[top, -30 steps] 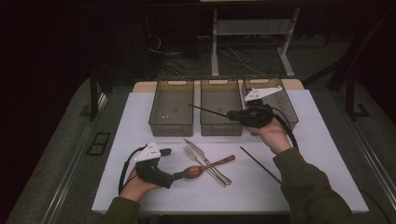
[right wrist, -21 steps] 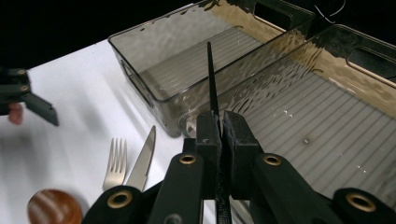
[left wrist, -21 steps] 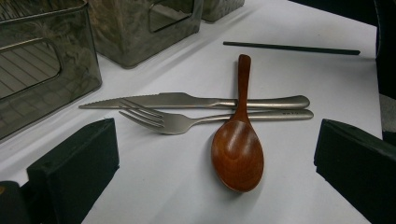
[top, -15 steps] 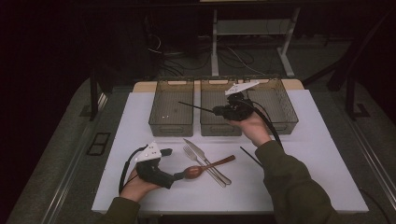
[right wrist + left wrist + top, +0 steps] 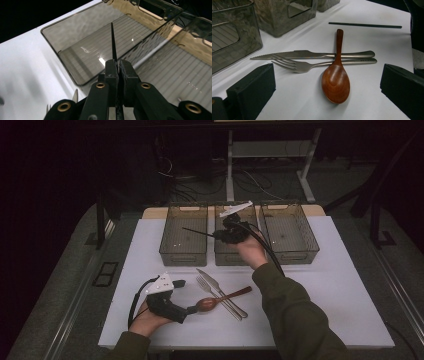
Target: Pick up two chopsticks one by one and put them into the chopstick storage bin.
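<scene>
Right gripper [image 5: 118, 65], jaws clamped on one black chopstick [image 5: 113, 42] whose tip reaches over the left of three clear bins [image 5: 183, 234]. Left gripper [image 5: 327, 82], jaws spread wide and holding nothing, faces one wooden spoon [image 5: 336, 80] lying across one knife [image 5: 312, 54] and one fork [image 5: 312, 65]; a second chopstick [image 5: 365, 25] lies beyond the spoon.

Three bins [image 5: 183, 234] side by side at table [image 5: 345, 285] back; knife [image 5: 220, 285], fork [image 5: 212, 291] before middle bin, spoon [image 5: 220, 299] across both; chopstick [image 5: 365, 25] right of them.
</scene>
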Demonstrator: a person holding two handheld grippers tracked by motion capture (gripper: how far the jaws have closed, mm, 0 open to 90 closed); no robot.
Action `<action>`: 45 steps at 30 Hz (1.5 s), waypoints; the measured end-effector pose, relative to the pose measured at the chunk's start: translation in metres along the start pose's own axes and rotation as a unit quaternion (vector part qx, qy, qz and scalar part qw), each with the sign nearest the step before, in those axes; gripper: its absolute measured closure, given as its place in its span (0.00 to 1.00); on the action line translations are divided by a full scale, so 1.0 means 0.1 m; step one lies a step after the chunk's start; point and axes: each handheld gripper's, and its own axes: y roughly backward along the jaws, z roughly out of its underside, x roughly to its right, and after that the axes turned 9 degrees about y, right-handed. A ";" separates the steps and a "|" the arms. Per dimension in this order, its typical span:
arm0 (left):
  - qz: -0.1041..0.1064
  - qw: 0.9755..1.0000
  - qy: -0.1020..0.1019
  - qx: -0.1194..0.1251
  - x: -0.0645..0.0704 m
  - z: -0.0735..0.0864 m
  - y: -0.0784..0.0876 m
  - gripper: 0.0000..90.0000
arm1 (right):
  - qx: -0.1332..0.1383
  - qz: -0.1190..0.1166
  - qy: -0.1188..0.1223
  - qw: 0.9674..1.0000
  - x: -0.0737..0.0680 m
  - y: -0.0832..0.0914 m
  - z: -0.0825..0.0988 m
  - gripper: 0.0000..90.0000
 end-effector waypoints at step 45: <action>0.007 1.000 0.001 0.012 0.00 -0.03 0.02 0.00 | -0.017 -0.026 -0.012 0.999 -0.15 -0.50 -0.30 0.59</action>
